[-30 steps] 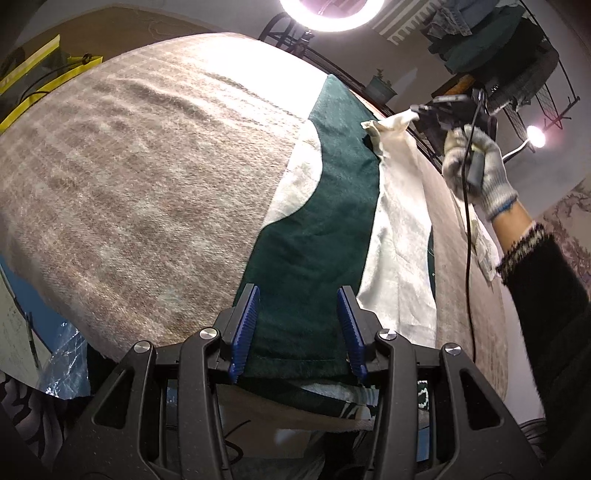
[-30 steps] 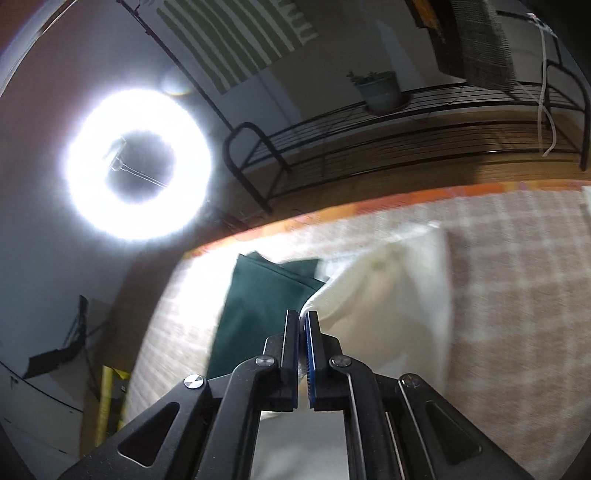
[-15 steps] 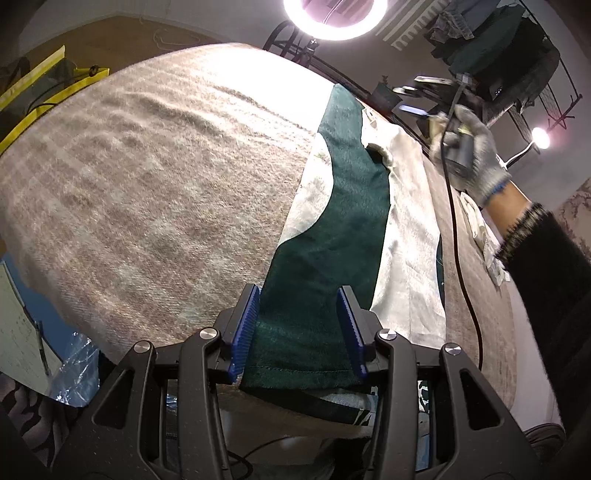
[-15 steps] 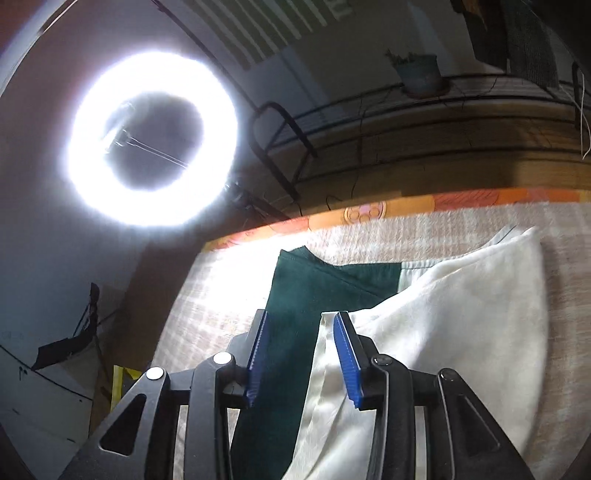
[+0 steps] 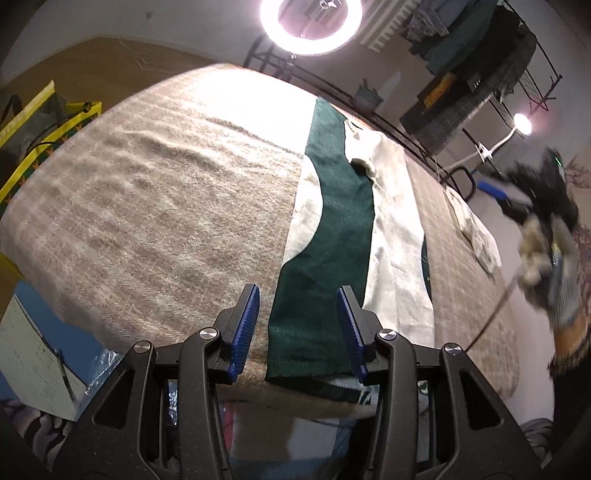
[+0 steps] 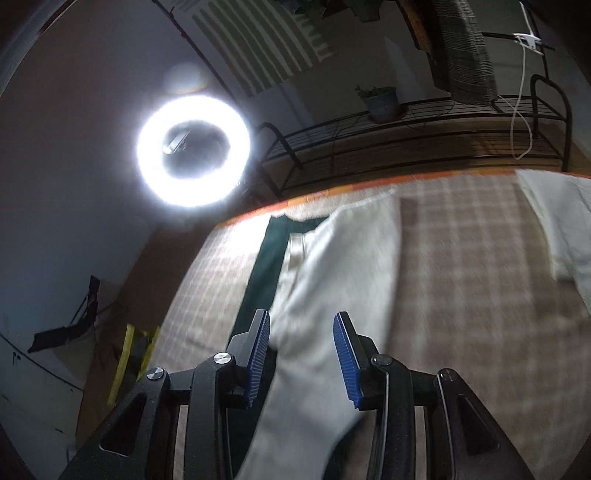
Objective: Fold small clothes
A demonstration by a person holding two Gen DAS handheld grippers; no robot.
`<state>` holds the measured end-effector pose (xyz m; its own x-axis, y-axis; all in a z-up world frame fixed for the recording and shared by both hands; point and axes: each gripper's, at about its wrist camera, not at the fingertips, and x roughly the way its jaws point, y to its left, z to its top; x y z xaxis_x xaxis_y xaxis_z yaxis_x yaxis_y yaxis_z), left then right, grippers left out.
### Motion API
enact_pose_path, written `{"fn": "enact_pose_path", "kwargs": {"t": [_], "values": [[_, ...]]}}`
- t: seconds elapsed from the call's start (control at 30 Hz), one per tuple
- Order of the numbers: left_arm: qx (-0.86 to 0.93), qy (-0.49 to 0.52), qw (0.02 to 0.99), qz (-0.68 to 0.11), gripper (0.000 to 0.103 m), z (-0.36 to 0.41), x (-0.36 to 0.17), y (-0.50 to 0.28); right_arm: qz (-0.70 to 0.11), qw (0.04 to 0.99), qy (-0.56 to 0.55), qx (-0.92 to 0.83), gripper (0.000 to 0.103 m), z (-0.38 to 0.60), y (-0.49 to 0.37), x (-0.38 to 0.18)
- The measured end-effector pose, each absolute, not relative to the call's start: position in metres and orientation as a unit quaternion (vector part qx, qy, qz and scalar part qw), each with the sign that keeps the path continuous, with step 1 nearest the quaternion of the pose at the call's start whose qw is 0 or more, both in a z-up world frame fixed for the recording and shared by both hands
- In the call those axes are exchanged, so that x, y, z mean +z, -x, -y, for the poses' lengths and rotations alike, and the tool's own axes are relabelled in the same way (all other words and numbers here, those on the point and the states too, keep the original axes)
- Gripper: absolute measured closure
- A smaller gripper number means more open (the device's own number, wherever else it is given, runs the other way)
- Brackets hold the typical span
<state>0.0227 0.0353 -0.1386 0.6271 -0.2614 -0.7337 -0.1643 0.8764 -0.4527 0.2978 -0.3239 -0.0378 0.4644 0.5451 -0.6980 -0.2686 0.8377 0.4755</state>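
Note:
A green and cream garment (image 5: 332,221) lies flat in a long strip on the plaid blanket (image 5: 166,206). Its cream side (image 5: 395,229) is folded over the green part. My left gripper (image 5: 298,325) is open just above the garment's near green hem, holding nothing. My right gripper (image 6: 301,349) is open and empty above the cream part (image 6: 347,266); the green edge (image 6: 264,258) shows to its left. In the left wrist view the right gripper (image 5: 517,188) is blurred, raised at the right in a gloved hand (image 5: 550,266).
A second pale cloth (image 5: 474,230) lies on the blanket to the right, also seen in the right wrist view (image 6: 557,221). A ring light (image 5: 310,26), a black metal rack (image 6: 406,125) and a yellow-trimmed bag (image 5: 33,125) stand around the bed.
My right gripper let go of the cream corner, opened, and pulled back to the right. The cream side now lies flat over the green. My left gripper stayed open at the near hem.

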Motion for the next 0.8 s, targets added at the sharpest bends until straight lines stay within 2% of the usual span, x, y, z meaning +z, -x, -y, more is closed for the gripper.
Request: {"fn": "enact_pose_path", "kwargs": {"t": [0.17, 0.4, 0.57, 0.8], "values": [[-0.062, 0.239, 0.837, -0.489, 0.059, -0.049, -0.14, -0.031, -0.474, 0.833, -0.14, 0.248, 0.064, 0.354, -0.219, -0.045], [-0.078, 0.201, 0.821, -0.528, 0.059, -0.054, -0.155, -0.036, -0.539, 0.781, -0.155, 0.274, 0.063, 0.361, -0.125, -0.104], [-0.094, 0.233, 0.791, -0.558, 0.059, -0.052, -0.178, -0.035, -0.578, 0.746, -0.155, 0.293, 0.063, 0.345, -0.097, -0.142], [-0.107, 0.275, 0.768, -0.568, 0.059, -0.059, -0.191, -0.037, -0.596, 0.721, -0.176, 0.306, 0.063, 0.345, -0.084, -0.168]]}}
